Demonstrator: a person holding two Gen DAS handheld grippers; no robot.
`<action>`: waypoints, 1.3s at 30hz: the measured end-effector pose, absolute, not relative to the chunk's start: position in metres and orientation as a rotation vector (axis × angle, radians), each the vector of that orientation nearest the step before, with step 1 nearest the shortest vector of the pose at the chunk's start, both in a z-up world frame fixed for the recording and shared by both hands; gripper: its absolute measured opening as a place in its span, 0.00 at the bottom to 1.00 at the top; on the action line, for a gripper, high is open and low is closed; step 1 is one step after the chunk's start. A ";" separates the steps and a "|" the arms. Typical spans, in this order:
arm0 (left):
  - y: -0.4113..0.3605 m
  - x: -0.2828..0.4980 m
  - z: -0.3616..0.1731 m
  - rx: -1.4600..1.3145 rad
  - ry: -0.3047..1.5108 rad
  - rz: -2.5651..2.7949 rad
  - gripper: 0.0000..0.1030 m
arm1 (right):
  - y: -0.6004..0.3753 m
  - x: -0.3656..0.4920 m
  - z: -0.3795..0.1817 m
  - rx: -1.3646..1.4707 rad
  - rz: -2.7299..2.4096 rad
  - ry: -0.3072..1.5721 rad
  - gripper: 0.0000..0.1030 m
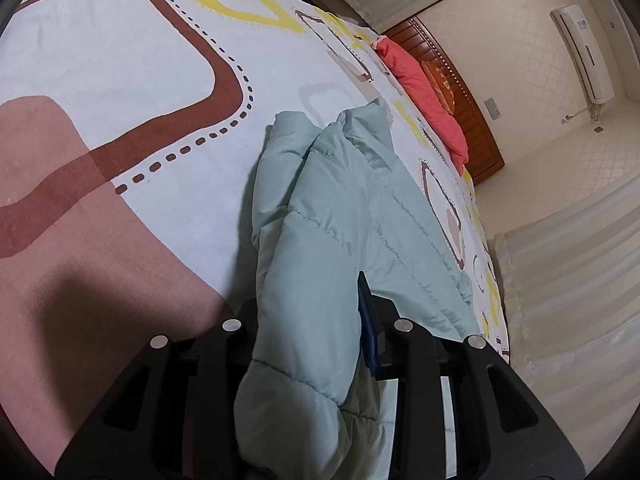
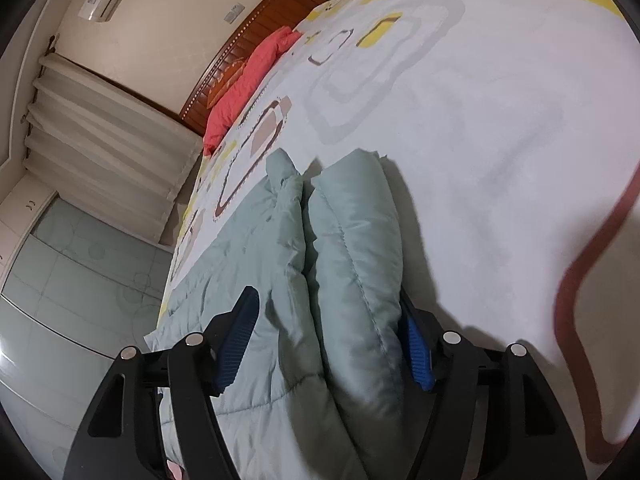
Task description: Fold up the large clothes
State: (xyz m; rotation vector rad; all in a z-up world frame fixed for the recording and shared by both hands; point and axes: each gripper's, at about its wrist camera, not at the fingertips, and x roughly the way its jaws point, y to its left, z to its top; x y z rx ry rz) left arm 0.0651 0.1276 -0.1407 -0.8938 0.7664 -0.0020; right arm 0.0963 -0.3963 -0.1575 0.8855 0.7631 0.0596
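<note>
Meanwhile the left tongs (image 1: 316,344) clamp the padded jacket (image 1: 344,208); right tongs (image 2: 332,344) stand apart around it.

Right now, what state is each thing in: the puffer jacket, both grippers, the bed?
puffer jacket: partly folded, puffy fold raised off the bed.
left gripper: shut on the jacket's fold.
right gripper: fingers apart around the fold, left pad clear of fabric.
bedspread: flat.
</note>
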 end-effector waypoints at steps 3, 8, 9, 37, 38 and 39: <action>0.127 0.065 -0.140 -0.885 0.762 0.000 0.32 | -0.391 0.100 -0.158 0.826 0.052 0.793 0.43; 0.119 0.060 -0.119 -0.848 0.710 -0.018 0.20 | -0.390 0.098 -0.161 0.822 0.062 0.792 0.35; 0.116 0.059 -0.113 -0.838 0.696 -0.027 0.19 | -0.390 0.098 -0.161 0.820 0.063 0.791 0.35; -0.149 0.094 -0.055 -0.378 0.780 -0.285 0.18 | -0.408 0.077 -0.172 0.897 0.140 0.749 0.32; -0.157 0.095 -0.060 -0.364 0.793 -0.290 0.18 | -0.408 0.076 -0.172 0.899 0.143 0.749 0.32; -0.164 0.096 -0.064 -0.354 0.802 -0.294 0.18 | -0.409 0.075 -0.173 0.904 0.149 0.747 0.32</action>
